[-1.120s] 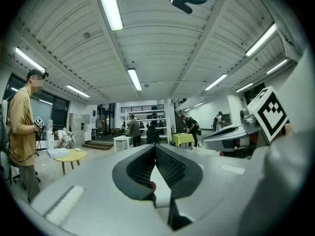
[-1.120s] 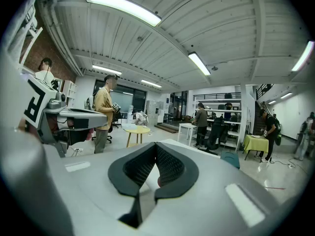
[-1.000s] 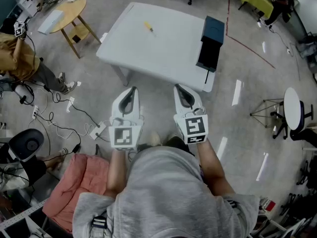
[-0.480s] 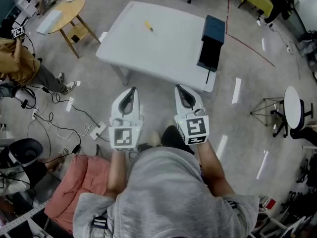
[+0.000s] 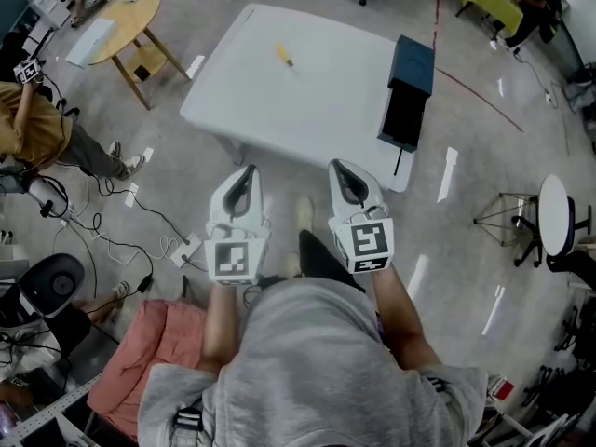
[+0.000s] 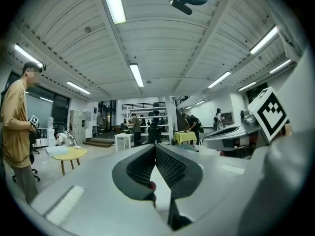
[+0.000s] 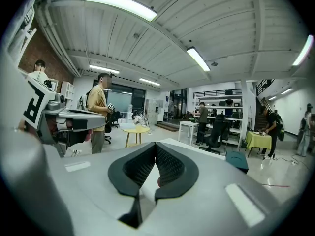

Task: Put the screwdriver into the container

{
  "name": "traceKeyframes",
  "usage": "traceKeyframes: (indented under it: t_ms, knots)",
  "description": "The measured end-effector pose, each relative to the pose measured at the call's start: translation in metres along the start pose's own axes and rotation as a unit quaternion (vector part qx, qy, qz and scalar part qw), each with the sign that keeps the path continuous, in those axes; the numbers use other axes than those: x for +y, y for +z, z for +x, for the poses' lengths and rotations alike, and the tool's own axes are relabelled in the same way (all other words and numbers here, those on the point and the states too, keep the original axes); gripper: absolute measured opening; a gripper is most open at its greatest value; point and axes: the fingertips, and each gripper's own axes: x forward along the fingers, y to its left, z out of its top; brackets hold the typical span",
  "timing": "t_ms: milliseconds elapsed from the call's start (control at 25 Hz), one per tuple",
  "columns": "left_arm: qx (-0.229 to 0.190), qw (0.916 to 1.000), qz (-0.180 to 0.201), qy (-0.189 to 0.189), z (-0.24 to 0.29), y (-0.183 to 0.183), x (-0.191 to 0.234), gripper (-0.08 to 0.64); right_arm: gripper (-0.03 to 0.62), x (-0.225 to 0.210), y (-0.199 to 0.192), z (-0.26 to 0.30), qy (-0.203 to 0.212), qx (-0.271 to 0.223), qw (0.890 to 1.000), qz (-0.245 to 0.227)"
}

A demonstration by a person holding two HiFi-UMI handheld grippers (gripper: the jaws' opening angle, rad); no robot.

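A small yellow-handled screwdriver (image 5: 283,56) lies on the far part of a white table (image 5: 307,101). A dark blue box-like container (image 5: 408,89) stands at the table's right edge; it also shows at the right of the right gripper view as a container (image 7: 239,160). My left gripper (image 5: 248,169) and right gripper (image 5: 335,166) are held side by side over the floor, short of the table's near edge. Both are shut with nothing between the fingertips, as the left gripper (image 6: 155,146) and right gripper (image 7: 156,144) show in their own views.
A round wooden side table (image 5: 130,24) stands at the upper left, with a person (image 5: 37,119) beside it. Cables (image 5: 140,222) trail over the floor at the left. A pink cloth (image 5: 140,352) lies at the lower left. A round stool (image 5: 554,212) stands at the right.
The table, screwdriver and container have shifted down and right in the head view as I step closer. Both grippers keep their places in the picture, shut.
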Motion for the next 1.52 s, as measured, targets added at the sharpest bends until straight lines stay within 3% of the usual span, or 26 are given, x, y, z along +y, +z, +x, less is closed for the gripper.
traceKeyframes:
  t_ms: [440,680,800,1360,1520]
  knots:
    - [0.008,0.9997,0.022,0.008,0.106,0.002,0.053,0.012,0.003,-0.050,0.022,0.110,0.014,0.001,1.000,0.002]
    - [0.013,0.9997,-0.003,0.021,0.157,0.003,0.067,0.012,0.003,-0.077,0.024,0.161,0.028,0.012,1.000,0.004]
    - [0.017,0.9996,0.006,0.023,0.181,0.000,0.074,0.012,0.003,-0.092,0.029,0.184,0.032,0.011,0.999,0.005]
    - [0.037,0.9984,0.018,0.039,0.261,-0.011,0.092,0.012,0.003,-0.137,0.020,0.263,0.064,0.024,0.997,0.018]
    - [0.053,0.9978,0.005,0.039,0.279,-0.020,0.098,0.012,0.003,-0.142,0.014,0.280,0.069,0.037,0.997,0.024]
